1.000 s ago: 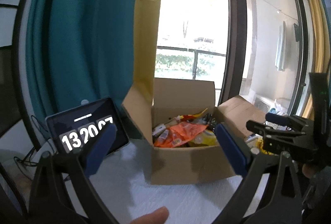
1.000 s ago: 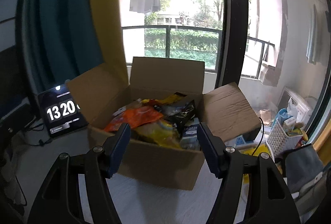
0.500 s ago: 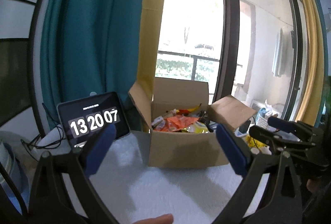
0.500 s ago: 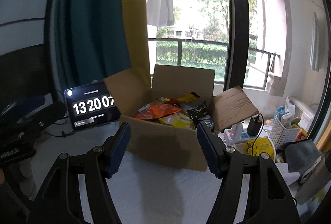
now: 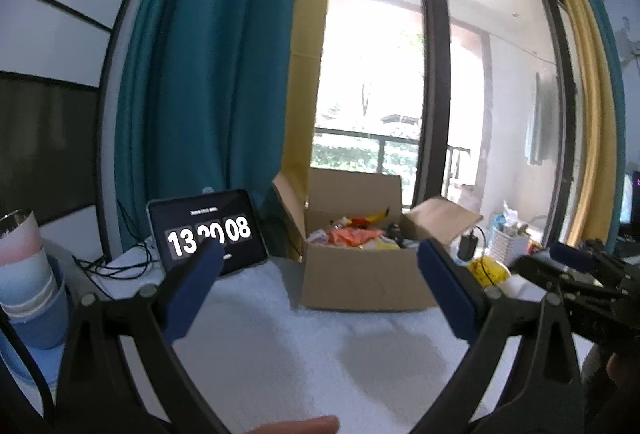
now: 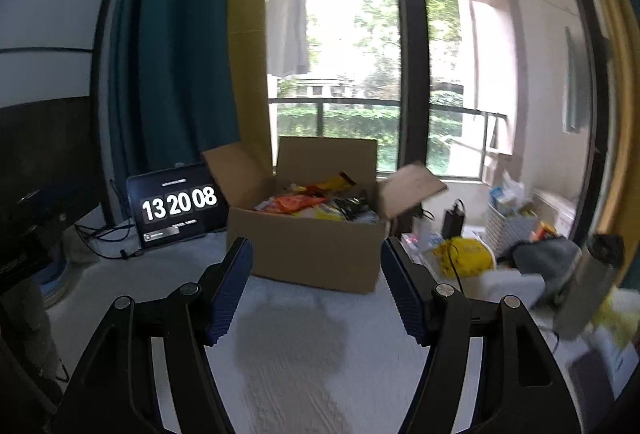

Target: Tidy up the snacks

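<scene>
I see both the left gripper point(image 5: 318, 276) and right gripper point(image 6: 316, 280) spread wide, gripping nothing. The snack box point(image 6: 308, 250) sits ahead, beyond the fingertips.

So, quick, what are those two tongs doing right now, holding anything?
Left tongs: open, holding nothing; the cardboard box stands farther off on the table.
Right tongs: open, holding nothing.
</scene>
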Tool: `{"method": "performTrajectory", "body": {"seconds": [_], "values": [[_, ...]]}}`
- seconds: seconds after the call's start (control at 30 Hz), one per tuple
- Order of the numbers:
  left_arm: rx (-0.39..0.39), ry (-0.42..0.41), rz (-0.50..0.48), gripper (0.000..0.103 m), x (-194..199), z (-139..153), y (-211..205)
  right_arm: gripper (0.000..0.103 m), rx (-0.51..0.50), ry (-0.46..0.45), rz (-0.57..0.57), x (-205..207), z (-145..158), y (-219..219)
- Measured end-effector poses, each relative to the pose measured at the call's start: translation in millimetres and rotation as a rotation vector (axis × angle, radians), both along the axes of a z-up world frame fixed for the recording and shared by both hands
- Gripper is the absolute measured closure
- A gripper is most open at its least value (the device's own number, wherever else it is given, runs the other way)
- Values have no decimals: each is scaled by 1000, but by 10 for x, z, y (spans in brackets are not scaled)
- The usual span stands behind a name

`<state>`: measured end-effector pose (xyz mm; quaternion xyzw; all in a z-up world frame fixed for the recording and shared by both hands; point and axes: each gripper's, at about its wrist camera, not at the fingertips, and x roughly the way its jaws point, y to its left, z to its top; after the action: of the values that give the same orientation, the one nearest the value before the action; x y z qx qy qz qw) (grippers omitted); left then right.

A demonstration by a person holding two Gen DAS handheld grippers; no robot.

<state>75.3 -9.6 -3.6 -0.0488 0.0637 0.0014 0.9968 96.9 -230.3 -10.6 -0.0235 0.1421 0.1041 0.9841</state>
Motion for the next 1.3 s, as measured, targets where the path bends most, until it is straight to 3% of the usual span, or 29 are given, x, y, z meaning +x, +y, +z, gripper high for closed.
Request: {"method": "performTrajectory", "body": {"seconds": [0.37, 1.3], "values": [[17, 38, -34, 4, -37, -70, -90, 33, 18, -3, -54, -67, -25, -113], [15, 46, -65, 4, -49, -81, -122, 33, 22, 18, -33, -78, -47, -91]]}}
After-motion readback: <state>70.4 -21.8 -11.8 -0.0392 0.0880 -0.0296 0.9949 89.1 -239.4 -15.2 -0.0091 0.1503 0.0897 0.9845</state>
